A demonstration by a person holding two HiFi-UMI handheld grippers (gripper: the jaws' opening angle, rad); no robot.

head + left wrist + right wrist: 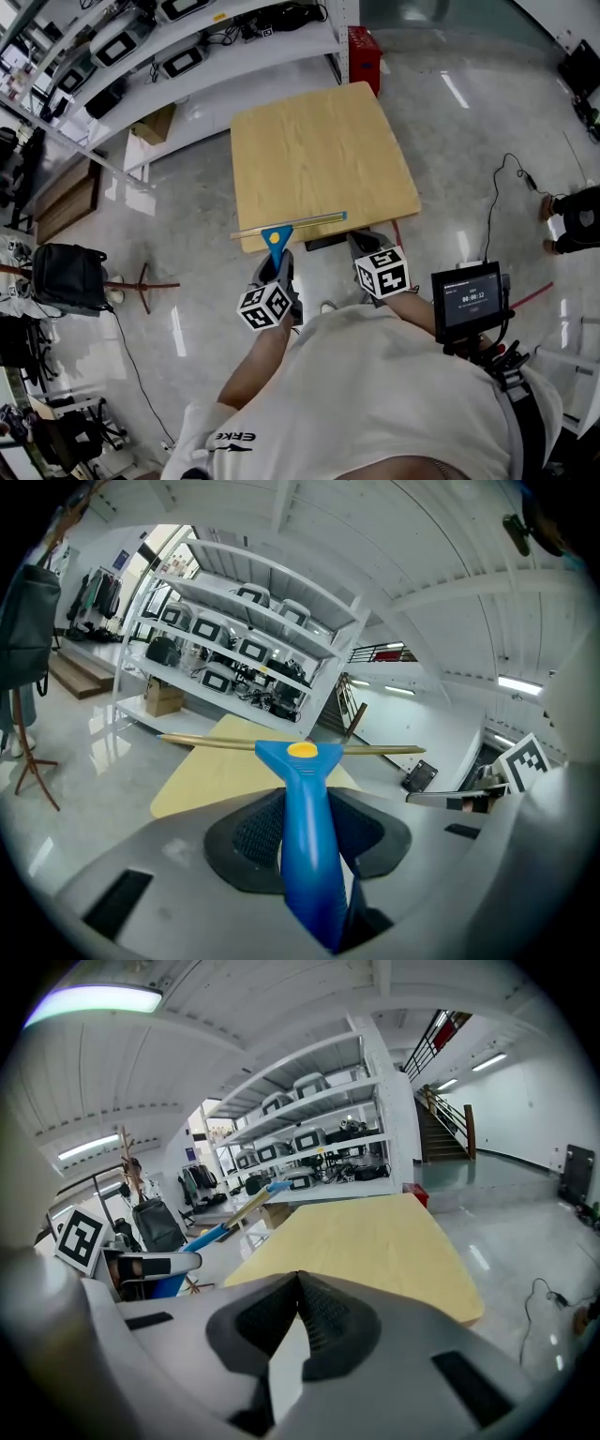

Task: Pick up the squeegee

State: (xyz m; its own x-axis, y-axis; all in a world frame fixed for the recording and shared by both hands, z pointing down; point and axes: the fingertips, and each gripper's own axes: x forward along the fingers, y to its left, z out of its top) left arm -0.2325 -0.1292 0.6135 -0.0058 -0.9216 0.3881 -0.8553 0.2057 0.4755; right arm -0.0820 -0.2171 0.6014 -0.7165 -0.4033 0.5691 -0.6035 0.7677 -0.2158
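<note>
The squeegee has a blue handle with a yellow dot and a long yellow-green blade. Its blade lies across the near edge of the wooden table. My left gripper is shut on the handle. In the left gripper view the handle runs up between the jaws to the blade. My right gripper hovers at the table's near edge to the right, shut and holding nothing. In the right gripper view its pads meet above the table, and the squeegee shows at the left.
A white shelving rack with devices stands beyond the table, with a red box beside it. A black bag hangs on a stand at the left. A cable trails on the floor. Another person stands at the right.
</note>
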